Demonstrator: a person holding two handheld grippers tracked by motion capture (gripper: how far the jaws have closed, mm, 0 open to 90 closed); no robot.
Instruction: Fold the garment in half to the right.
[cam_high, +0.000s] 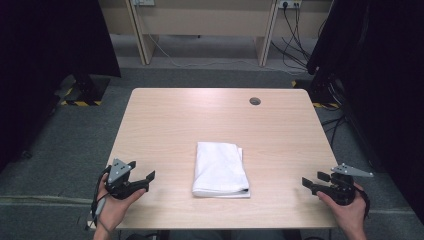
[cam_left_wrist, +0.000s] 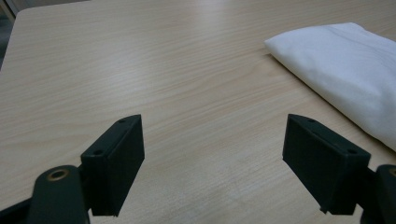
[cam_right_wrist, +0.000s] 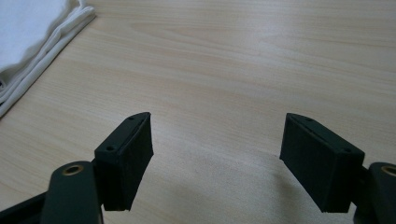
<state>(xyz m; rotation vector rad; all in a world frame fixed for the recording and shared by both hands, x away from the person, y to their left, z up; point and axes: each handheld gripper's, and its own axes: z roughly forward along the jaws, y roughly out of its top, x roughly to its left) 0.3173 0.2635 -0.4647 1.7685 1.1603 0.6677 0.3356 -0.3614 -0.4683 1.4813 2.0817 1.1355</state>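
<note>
The left tongs (cam_left_wrist: 212, 163) are standing wide apart over the bare desk (cam_left_wrist: 163, 70), gripping nothing. A folded white cloth (cam_left_wrist: 345, 70) is lying ahead to their right.

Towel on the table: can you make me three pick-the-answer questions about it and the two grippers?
1. Where does the towel lie?
A. between the two grippers
B. at the far edge of the table
C. on the floor

2. What colour is the towel?
A. blue
B. white
C. red

3. How do the jaws of the left gripper and the right gripper stand?
A. shut on the towel
B. shut on nothing
C. open, holding nothing

Answers:
1. A: it lies folded on the table, with one gripper on each side.
2. B: the cloth is plain white.
3. C: both gripper views show bare wood in the wide gap.
</note>
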